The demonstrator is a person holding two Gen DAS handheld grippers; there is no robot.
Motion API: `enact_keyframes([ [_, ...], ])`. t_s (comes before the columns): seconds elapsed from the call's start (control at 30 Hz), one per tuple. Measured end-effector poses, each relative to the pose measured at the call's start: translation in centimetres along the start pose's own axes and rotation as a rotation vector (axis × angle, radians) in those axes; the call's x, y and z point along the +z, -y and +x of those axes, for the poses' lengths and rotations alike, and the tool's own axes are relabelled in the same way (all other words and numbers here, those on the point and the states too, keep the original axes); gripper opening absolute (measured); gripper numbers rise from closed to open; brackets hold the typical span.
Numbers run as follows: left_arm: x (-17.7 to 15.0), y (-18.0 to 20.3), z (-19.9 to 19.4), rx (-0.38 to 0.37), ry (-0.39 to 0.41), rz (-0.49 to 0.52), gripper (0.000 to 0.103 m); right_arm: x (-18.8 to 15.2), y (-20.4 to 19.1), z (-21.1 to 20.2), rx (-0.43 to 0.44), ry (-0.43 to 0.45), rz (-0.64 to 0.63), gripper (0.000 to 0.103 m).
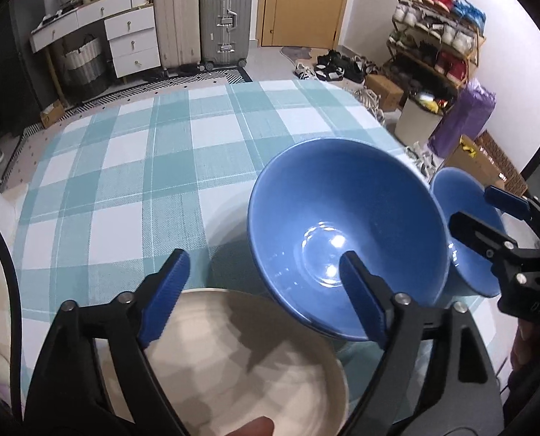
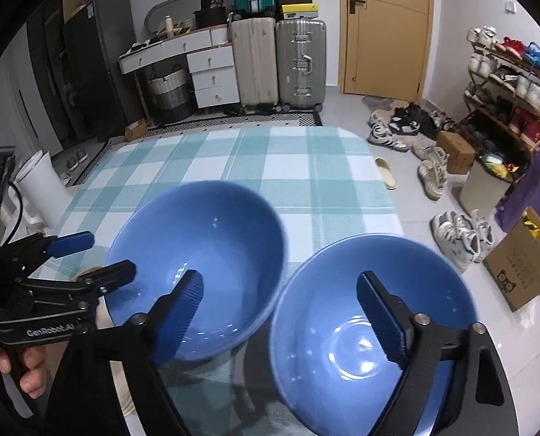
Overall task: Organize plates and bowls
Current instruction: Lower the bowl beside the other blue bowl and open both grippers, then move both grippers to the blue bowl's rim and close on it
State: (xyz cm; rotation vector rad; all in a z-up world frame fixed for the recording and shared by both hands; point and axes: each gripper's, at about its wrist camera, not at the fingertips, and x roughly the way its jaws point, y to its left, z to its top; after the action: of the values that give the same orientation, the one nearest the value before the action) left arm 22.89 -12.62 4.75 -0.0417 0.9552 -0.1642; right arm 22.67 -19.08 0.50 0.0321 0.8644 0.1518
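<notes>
Nearest the left claw point(image 1: 262, 290), wide open and empty, sits a cream ceramic bowl point(image 1: 255, 370) — blurred, apparently just let go. Beyond, two glossy blue ceramic bowls point(image 2: 197, 261) point(image 2: 371, 327) stand side by side on the teal-checked bench point(image 2: 270, 167); the right claw point(image 2: 280, 312) gapes empty above them — likely grouped by colour.

Both fisheye views look steeply down from close above the teal-and-white checked tablecloth point(image 1: 132, 167), facing the yellow wooden door point(image 2: 388, 29) beyond its far edge. The left wrist camera sits over the cloth's near-left part, above a cream round bowl point(image 1: 255, 370). The right wrist camera sits further right. The 2 views share 2 glossy blue bowls: the left one point(image 1: 342, 225) point(image 2: 197, 265) and the right one point(image 1: 467, 254) point(image 2: 342, 327).
</notes>
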Motion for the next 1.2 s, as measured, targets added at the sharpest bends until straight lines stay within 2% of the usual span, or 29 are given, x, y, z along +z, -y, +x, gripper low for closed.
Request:
enact_keyframes([
  [0.07,0.0,0.1,-0.5,-0.019,0.004,-0.015,0.091,0.2,0.6,-0.9,-0.011,0.025,0.017,0.098],
  [0.13,-0.1,0.6,-1.0,-0.024,0.007,-0.022,0.102,0.2,1.2,-1.7,-0.010,0.043,0.032,0.100],
  [0.43,-1.6,4.1,-3.5,-0.065,0.050,-0.022,0.102,-0.9,5.2,-5.6,-0.025,0.098,0.113,0.102],
  [0.57,-2.6,6.3,-4.2,-0.072,0.041,-0.001,0.102,-1.6,6.8,-6.6,-0.032,0.107,0.143,0.102],
  [0.9,-5.1,11.1,-5.6,-0.145,0.016,0.027,0.102,-3.2,10.2,-8.9,-0.047,0.156,0.206,0.102],
  [1.07,-6.2,13.4,-5.7,-0.245,-0.004,0.051,0.098,-4.4,12.3,-9.6,-0.061,0.165,0.242,0.102],
  [1.2,-6.9,14.9,-5.2,-0.239,-0.013,0.069,0.097,-5.1,13.5,-9.0,-0.083,0.138,0.245,0.102],
])
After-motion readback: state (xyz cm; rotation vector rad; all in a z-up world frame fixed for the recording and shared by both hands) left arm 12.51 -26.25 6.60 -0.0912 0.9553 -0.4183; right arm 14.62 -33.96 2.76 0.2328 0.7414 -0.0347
